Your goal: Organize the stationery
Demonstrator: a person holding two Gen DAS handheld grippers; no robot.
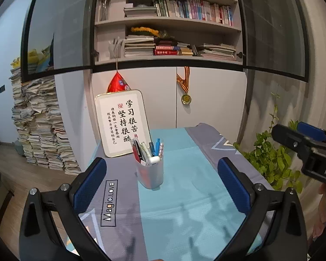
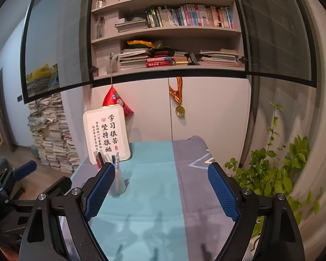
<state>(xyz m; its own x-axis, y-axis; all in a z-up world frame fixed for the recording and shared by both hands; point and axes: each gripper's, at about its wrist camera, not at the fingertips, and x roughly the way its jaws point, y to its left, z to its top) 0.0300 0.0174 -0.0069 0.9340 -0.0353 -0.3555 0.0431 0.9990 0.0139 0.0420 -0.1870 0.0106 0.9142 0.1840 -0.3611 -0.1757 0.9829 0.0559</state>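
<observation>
A translucent grey pen cup (image 1: 150, 174) stands on the table's teal and grey cloth (image 1: 184, 195), holding several pens (image 1: 147, 150) and a white eraser-like piece. My left gripper (image 1: 162, 164) is open, a little short of the cup, which shows between its blue pads with nothing gripped. At the right edge of that view a finger of my right gripper (image 1: 293, 140) reaches in. In the right wrist view my right gripper (image 2: 162, 167) is open and empty over the cloth. There the cup (image 2: 119, 183) is partly hidden behind its left finger.
A framed calligraphy board (image 1: 121, 121) leans on the cabinet behind the cup. A leafy plant (image 1: 271, 156) stands right of the table. Tall paper stacks (image 1: 39, 126) rise on the floor to the left. Bookshelves (image 1: 169, 21) and a hanging medal (image 1: 185, 97) are at the back.
</observation>
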